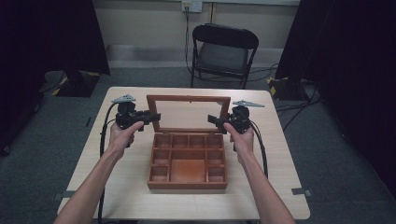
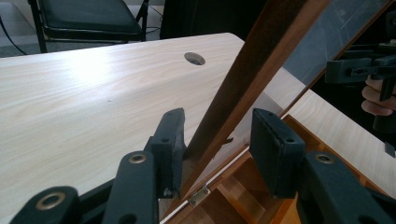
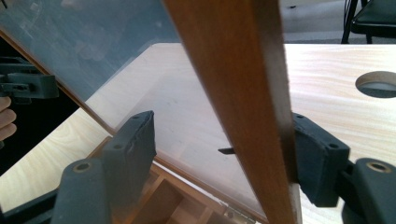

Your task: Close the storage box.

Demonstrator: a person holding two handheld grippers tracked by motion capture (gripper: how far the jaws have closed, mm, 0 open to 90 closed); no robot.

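A wooden box (image 1: 187, 183) with several compartments sits mid-table, its glass-paned lid (image 1: 188, 99) standing upright. My left gripper (image 1: 154, 116) is at the lid's left side. In the left gripper view, the lid frame (image 2: 261, 56) runs between the jaws of the left gripper (image 2: 218, 122). One pad (image 2: 173, 140) touches the wood and the other stands off, so it is open. My right gripper (image 1: 214, 119) is at the lid's right side. In the right gripper view, the right gripper (image 3: 223, 126) straddles the frame (image 3: 233, 70). One pad (image 3: 313, 149) rests against it and the other is well apart, so it is open too.
The light wooden table (image 1: 271, 154) has a round cable hole (image 2: 194, 58) behind the box. A black folding chair (image 1: 224, 51) stands past the far edge. Dark curtains hang at both sides. A small brass hinge (image 2: 200, 195) joins lid and box.
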